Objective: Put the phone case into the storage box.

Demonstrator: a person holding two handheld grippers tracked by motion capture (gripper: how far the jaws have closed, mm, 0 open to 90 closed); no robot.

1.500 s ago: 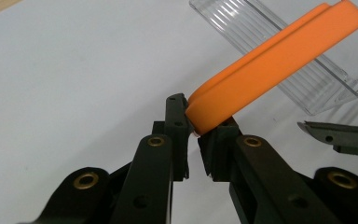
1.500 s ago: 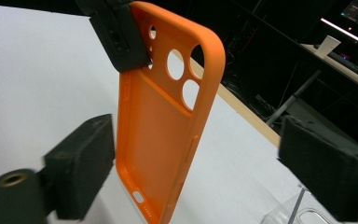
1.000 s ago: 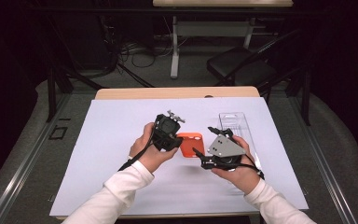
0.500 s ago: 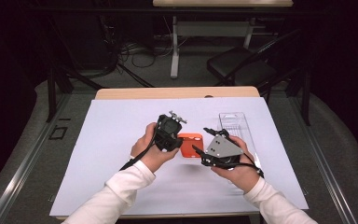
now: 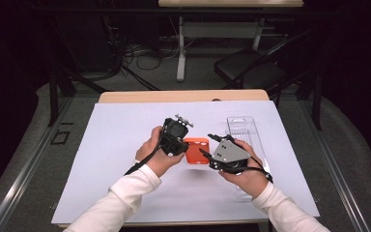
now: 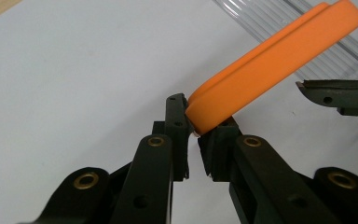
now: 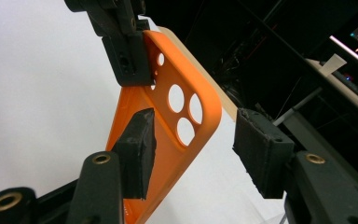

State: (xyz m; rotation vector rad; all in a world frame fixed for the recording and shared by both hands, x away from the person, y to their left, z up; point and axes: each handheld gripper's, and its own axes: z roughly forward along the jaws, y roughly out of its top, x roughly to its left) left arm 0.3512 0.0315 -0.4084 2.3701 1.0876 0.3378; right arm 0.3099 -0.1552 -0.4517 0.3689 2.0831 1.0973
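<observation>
Closing in from its wider spread of a moment ago, the right hand-held gripper point(image 7: 191, 154) has just been narrowing its jaws around the free end of the orange phone case point(image 7: 168, 126), while both hands sit where they were. Its pads do not press yet: in the right gripper view the near pad lies in front of the case's face and the far pad stands apart from the rim with the camera holes, so this hand-held gripper is unclenched with the case between its jaws. Straight ahead of it, the left hand-held gripper point(image 6: 193, 135) is clenched on one corner of the phone case point(image 6: 270, 70), which sticks up and away from its jaws at a slant, clear of the tabletop point(image 5: 125, 130). The case's long axis runs from one hand-held gripper to the other, so the right one meets it end-on and is the nearer hand for taking over. In the high view the case point(image 5: 196, 150) hangs between the two hands, and a clear plastic tray point(image 5: 244, 128) lies just beyond the right hand point(image 5: 244, 174).
</observation>
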